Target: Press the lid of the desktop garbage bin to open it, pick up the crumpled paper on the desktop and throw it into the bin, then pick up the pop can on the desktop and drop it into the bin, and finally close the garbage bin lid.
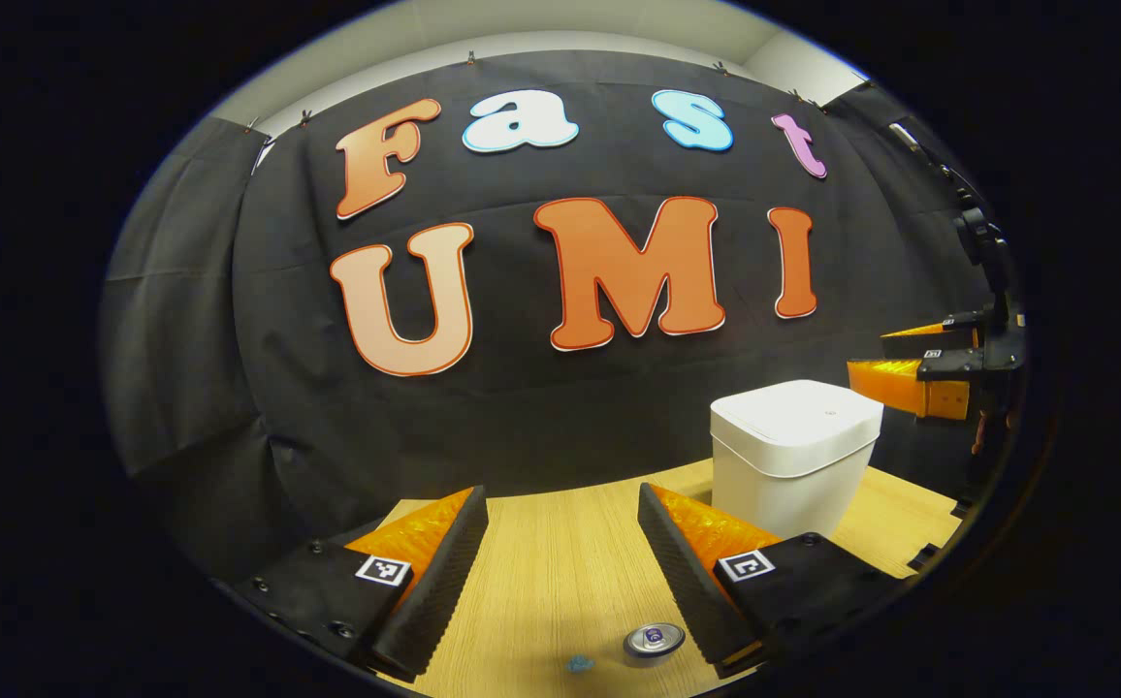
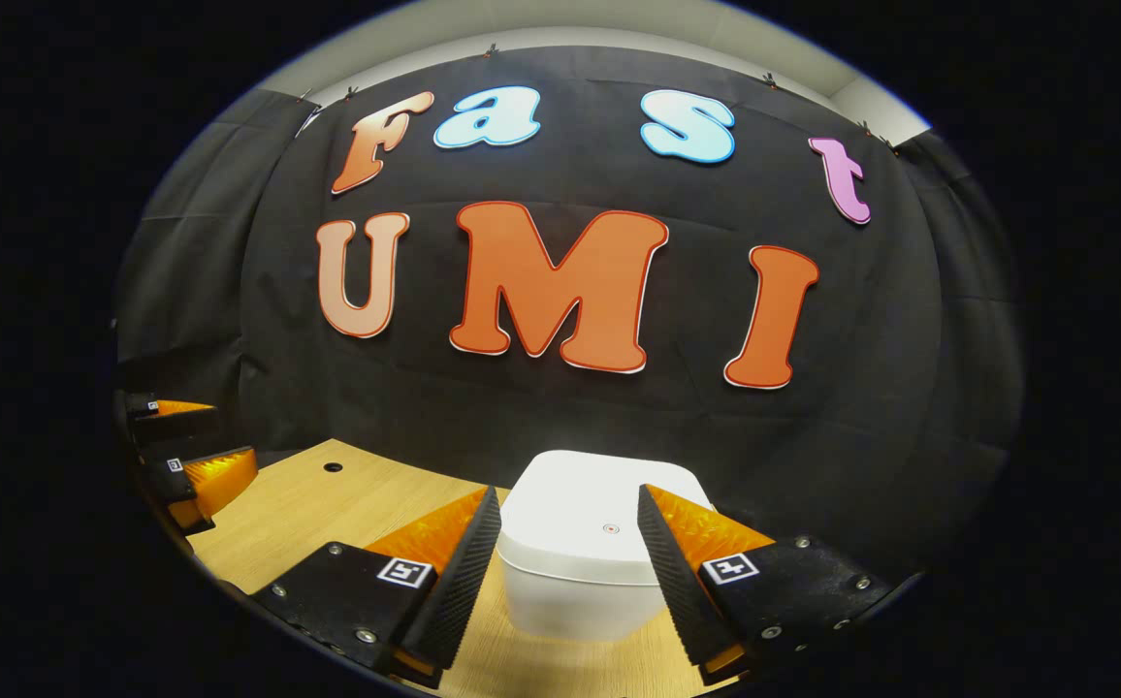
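The white desktop bin (image 1: pixel 793 456) stands on the wooden table (image 1: pixel 560 572) with its lid (image 2: pixel 590 509) shut. My right gripper (image 2: pixel 569 492) hovers open just above and in front of the lid, its fingers either side of it without touching. My left gripper (image 1: pixel 561 494) is open and holds nothing, left of the bin and above the table. The pop can (image 1: pixel 654 640) stands upright at the bottom of the left gripper view, near the right finger. A small blue crumpled bit (image 1: pixel 579 664), perhaps the paper, lies just left of the can.
The right gripper (image 1: pixel 895 359) shows at the far right of the left gripper view, beyond the bin. At the left edge of the right gripper view is the left gripper (image 2: pixel 231 433). A small round hole (image 2: pixel 333 467) marks the tabletop near the black cloth wall.
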A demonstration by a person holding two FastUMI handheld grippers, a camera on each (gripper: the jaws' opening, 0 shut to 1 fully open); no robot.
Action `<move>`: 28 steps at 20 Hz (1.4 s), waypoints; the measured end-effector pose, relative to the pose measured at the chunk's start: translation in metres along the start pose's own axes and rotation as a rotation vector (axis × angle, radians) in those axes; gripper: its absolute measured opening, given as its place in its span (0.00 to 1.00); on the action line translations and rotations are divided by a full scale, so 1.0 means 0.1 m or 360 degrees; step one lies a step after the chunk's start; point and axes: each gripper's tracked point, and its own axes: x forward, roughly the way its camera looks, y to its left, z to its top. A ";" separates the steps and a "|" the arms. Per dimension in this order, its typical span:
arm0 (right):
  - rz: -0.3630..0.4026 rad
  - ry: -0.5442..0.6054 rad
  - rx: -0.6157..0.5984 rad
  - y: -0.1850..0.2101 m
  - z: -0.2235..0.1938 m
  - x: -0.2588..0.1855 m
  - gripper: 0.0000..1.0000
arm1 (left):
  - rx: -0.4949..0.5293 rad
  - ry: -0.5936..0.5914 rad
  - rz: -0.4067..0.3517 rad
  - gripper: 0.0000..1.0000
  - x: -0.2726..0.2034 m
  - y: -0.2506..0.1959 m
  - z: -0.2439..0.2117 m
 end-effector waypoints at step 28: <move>-0.0036 0.0138 0.0063 -0.34 -0.27 0.67 0.01 | 0.0013 0.0119 0.0250 0.99 -0.05 0.33 -0.18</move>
